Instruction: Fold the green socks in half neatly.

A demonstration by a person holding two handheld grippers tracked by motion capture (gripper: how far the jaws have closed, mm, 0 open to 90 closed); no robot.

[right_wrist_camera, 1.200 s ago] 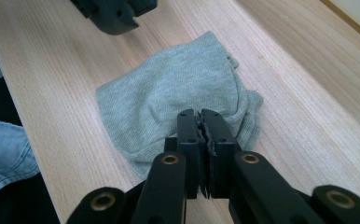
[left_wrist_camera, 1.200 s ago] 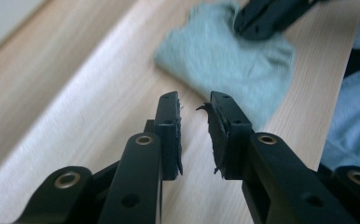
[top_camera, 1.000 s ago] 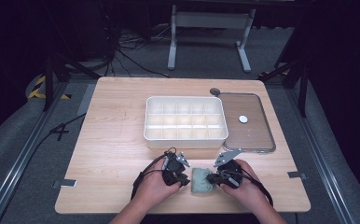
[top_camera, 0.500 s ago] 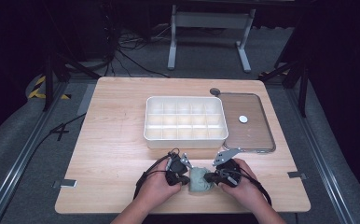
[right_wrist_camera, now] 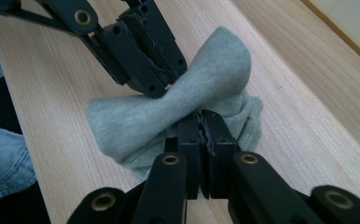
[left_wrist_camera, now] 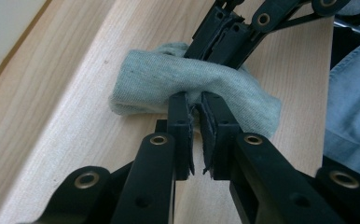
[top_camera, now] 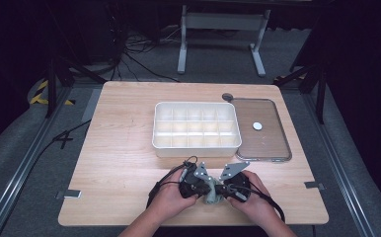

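Both grippers pinch a grey sock (top_camera: 211,193) just in front of the white tray (top_camera: 197,129): the left gripper (left_wrist_camera: 194,100), whose jaws have just been opening slightly, and the right gripper (right_wrist_camera: 205,116). The folding step seems in hand; next comes a careful fold.

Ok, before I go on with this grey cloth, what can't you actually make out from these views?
- Grey cloth: in the high view, too small between the left gripper and right gripper to read its folds.
- Cloth underside: hidden against the table in the left gripper view.
- How much cloth the right gripper pinches: hidden by its closed jaws in the right gripper view.
- White disc on the lid: too small to identify.
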